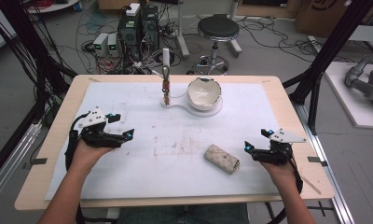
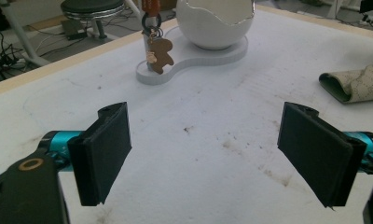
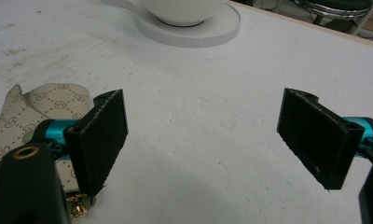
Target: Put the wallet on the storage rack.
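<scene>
- We see the table [image 1: 58,140] covered by a white mat [image 1: 175,172] with faint brown stains near its middle.
- We hold the left gripper [image 1: 127,135] over the left part of the mat, pointing toward the centre. In the left gripper view its jaws stand wide apart with bare mat between them; nothing is gripped.
- We hold the right gripper [image 1: 246,147] over the right part of the mat, pointing inward. In the right gripper view its jaws are likewise spread wide and hold nothing.
- A beige patterned key pouch [image 1: 222,158] lies flat on the mat, just to the left of the right gripper and apart from it. In the right gripper view the pouch [image 3: 21,121] sits behind and beside the left-hand jaw, with a gold-coloured metal fitting [image 3: 78,210] showing at its near end. We cannot tell whether that jaw touches it.
- A white stand [image 1: 175,103] rests at the far middle of the mat. Its wide round end carries a white eggshell-shaped bowl [image 1: 203,93] with a jagged rim.
- The narrow end of the stand carries an upright post [image 1: 165,58]. A key ring with a brown figure-shaped charm [image 2: 160,55] hangs against the post.
- Both grippers are well apart from the stand and from each other.
- Beyond the table we see a black round stool [image 1: 217,29], computer towers [image 1: 138,23] and loose cables on the floor.
</scene>
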{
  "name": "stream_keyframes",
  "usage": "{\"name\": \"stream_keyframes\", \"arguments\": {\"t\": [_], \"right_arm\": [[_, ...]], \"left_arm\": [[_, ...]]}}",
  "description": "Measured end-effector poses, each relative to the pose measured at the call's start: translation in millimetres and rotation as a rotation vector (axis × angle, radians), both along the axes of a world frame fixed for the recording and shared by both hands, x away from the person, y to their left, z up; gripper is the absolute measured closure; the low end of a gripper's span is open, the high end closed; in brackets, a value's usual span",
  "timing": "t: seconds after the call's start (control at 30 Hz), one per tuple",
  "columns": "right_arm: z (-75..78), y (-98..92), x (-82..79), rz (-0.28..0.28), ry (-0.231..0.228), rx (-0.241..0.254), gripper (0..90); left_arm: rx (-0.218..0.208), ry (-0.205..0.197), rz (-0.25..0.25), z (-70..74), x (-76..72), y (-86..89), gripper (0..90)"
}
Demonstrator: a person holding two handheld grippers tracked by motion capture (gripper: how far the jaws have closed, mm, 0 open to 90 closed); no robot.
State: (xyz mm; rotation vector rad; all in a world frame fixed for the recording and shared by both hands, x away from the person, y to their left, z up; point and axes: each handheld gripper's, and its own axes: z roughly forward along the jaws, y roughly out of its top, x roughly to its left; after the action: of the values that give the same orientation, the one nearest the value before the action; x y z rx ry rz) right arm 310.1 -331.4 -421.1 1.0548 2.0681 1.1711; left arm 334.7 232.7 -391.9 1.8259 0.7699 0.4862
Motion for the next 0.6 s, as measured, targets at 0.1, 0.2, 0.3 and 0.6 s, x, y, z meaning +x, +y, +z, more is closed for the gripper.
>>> {"name": "stream_keyframes", "arguments": {"t": [0.1, 0.2, 0.3, 0.6], "right_arm": [[0.5, 0.7, -0.7, 0.001, -0.004, -0.003, 16.4], [0.4, 1.6, -0.5, 0.001, 0.002, 0.002, 16.4], [0.7, 3.8, -0.2, 0.009, 0.001, 0.003, 16.3], [3.5, 22.1, -8.0, 0.078, 0.002, 0.017, 16.3]], "left_arm": [[-0.004, 0.008, 0.002, -3.0, -0.4, 3.7, 17.1], [0.008, 0.025, -0.010, -5.9, -0.8, 4.7, 17.1], [0.012, 0.025, -0.005, -8.6, -1.8, 5.9, 17.1], [0.033, 0.026, 0.002, -13.3, 0.1, 8.7, 17.1]]}}
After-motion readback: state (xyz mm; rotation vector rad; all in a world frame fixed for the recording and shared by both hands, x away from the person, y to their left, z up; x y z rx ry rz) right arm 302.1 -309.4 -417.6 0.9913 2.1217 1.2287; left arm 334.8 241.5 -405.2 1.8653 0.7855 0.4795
